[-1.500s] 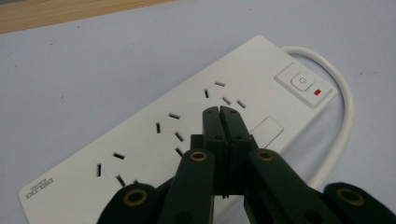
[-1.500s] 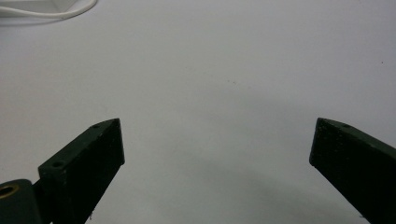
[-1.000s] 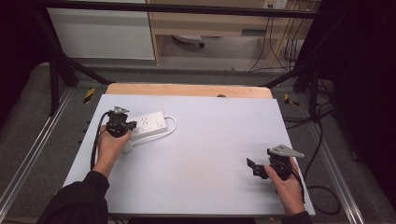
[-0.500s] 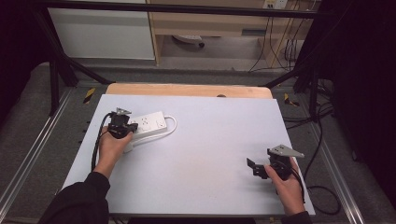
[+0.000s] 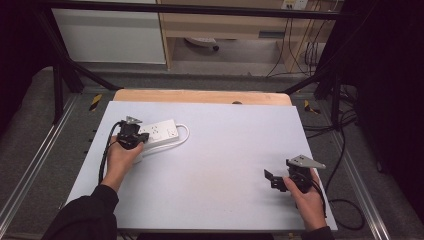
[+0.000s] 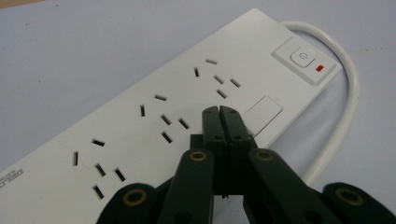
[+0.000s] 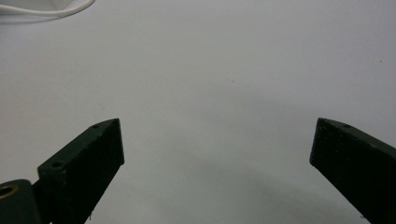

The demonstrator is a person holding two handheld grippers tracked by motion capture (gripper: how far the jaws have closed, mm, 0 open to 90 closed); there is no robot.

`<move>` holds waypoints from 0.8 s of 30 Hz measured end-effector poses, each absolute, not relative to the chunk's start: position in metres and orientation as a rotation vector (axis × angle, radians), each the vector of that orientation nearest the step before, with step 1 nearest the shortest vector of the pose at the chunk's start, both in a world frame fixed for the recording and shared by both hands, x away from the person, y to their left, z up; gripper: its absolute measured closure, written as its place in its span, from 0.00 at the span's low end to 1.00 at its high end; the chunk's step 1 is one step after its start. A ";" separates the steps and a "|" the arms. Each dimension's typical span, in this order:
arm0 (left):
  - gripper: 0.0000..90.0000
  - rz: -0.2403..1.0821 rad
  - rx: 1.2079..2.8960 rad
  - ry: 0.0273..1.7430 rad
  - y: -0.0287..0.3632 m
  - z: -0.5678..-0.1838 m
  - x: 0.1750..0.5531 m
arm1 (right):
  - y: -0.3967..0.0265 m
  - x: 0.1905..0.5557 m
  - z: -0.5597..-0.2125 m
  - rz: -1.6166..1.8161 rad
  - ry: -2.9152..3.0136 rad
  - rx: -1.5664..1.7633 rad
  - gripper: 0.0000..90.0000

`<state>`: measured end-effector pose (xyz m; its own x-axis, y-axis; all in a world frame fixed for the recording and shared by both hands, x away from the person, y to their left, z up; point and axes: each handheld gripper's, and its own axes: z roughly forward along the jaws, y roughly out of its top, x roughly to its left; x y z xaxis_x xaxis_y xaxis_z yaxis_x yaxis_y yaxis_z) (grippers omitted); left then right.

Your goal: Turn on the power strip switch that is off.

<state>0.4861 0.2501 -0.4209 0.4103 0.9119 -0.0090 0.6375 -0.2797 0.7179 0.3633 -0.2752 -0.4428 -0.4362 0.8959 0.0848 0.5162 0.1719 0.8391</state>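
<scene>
Not much has been shifted since the earlier frames; the left gripper [image 5: 131, 135] is still parked over the near end of the white power strip [image 5: 159, 132], far left of the grey table [image 5: 215, 150], with its cord [image 6: 348, 100] looped beside it; the jaws are pressed together with nothing between, tips hung just over the strip's face, short of the power button [image 6: 302, 57], so a press is probably being lined up; the right gripper [image 5: 280, 179] is kept idle, jaws spread wide, well apart.
</scene>
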 end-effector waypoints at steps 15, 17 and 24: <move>1.00 0.531 2.016 1.313 0.252 -0.421 0.484 | -0.275 0.363 -0.443 1.177 2.026 1.332 0.04; 1.00 0.532 2.014 1.313 0.252 -0.422 0.484 | -0.275 0.363 -0.443 1.177 2.026 1.329 0.04; 1.00 0.536 1.997 1.327 0.252 -0.422 0.485 | -0.275 0.363 -0.443 1.176 2.029 1.330 0.04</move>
